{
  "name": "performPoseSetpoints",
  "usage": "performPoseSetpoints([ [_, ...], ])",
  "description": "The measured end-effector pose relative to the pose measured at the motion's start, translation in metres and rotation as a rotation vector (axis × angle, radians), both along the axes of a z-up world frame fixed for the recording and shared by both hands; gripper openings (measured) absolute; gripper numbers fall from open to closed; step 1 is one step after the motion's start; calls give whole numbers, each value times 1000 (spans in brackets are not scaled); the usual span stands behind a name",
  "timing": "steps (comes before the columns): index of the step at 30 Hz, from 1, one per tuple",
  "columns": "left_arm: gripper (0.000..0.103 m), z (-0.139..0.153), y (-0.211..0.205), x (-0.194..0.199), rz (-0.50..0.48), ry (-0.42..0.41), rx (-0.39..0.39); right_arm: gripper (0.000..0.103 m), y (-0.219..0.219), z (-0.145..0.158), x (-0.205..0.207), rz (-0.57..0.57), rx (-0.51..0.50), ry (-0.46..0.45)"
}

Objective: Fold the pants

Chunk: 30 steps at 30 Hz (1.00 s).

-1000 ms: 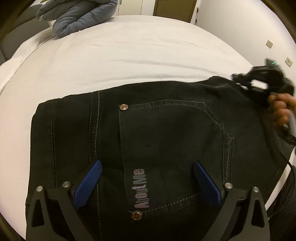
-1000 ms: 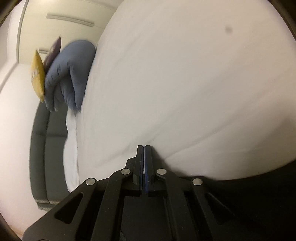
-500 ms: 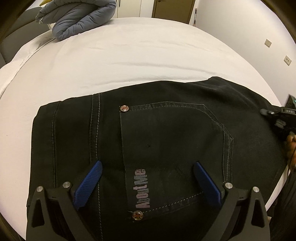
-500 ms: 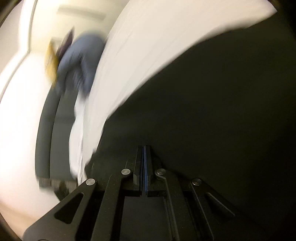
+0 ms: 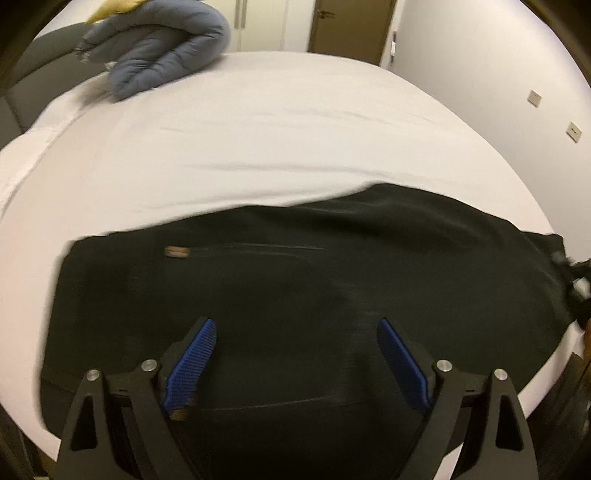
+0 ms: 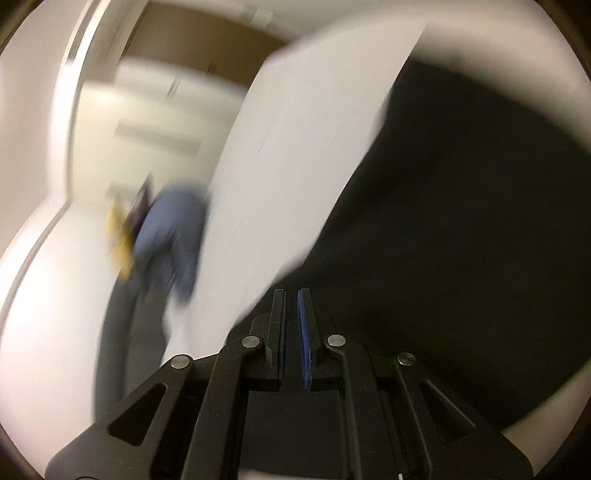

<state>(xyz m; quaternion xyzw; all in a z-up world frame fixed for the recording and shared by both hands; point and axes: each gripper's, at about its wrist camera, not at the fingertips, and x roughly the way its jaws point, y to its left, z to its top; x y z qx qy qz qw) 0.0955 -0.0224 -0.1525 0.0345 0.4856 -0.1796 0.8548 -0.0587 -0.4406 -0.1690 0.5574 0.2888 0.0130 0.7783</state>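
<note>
The black pants (image 5: pixel 295 280) lie folded on the white bed (image 5: pixel 280 140), near its front edge. A metal rivet (image 5: pixel 177 252) shows on their upper left. My left gripper (image 5: pixel 295 350) is open and empty, its blue pads hovering just above the pants. In the blurred right wrist view the pants (image 6: pixel 461 229) fill the right side. My right gripper (image 6: pixel 291 325) has its jaws a narrow gap apart with nothing between them, over the pants' edge. It also shows at the right edge of the left wrist view (image 5: pixel 576 277).
A rolled grey-blue duvet (image 5: pixel 162 55) lies at the bed's far left, also in the right wrist view (image 6: pixel 173 236). A dark sofa (image 5: pixel 33 85) stands beyond the bed at left. A door (image 5: pixel 351 26) and a white wall stand behind.
My right gripper has opened slightly after being shut, and has swung quickly along the pants' right side. My left gripper has pulled back and lifted a little, still open.
</note>
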Motion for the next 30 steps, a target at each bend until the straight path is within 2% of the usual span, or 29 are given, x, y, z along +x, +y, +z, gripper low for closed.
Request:
performPoseSetpoints([
  [2, 91, -9, -30, -8, -49, 27, 5, 8, 45, -21, 21, 104, 37, 29],
  [4, 92, -21, -48, -13, -87, 60, 21, 4, 59, -41, 29, 100, 44, 76],
  [6, 97, -31, -58, -14, -93, 53, 66, 4, 59, -49, 9, 47, 80, 54],
  [8, 101, -32, -59, -14, -94, 56, 60, 4, 37, -48, -4, -46, 40, 48],
  [10, 101, -31, -58, -13, -96, 62, 59, 4, -28, -50, -31, -183, 17, 57],
  [12, 101, -30, -57, -12, -94, 63, 67, 4, -83, -36, -75, -340, -30, 99],
  [14, 101, -24, -57, -15, -80, 54, 46, 15, -110, -15, -112, -428, -116, 132],
  [15, 101, -21, -57, -16, -77, 52, 32, 43, -112, -3, -122, -454, -162, 154],
  [16, 101, -19, -59, -18, -76, 48, 17, 79, -113, 6, -132, -465, -183, 151],
  [17, 101, -16, -63, -20, -79, 40, 6, 88, -110, 15, -141, -477, -188, 132],
  [20, 101, -14, -78, -26, -100, 32, -17, 89, -90, 22, -150, -458, -178, 101],
  [23, 101, -13, -87, -29, -119, 43, -40, 86, -83, 2, -155, -451, -54, 121],
  [25, 101, -12, -89, -24, -122, 45, -53, 72, -82, -20, -155, -457, 36, 146],
  [27, 101, -10, -93, -30, -118, 52, -78, 67, -124, -36, -184, -481, 104, 154],
  [30, 101, -12, -98, -29, -111, 71, -105, 67, -128, -47, -182, -509, 146, 119],
])
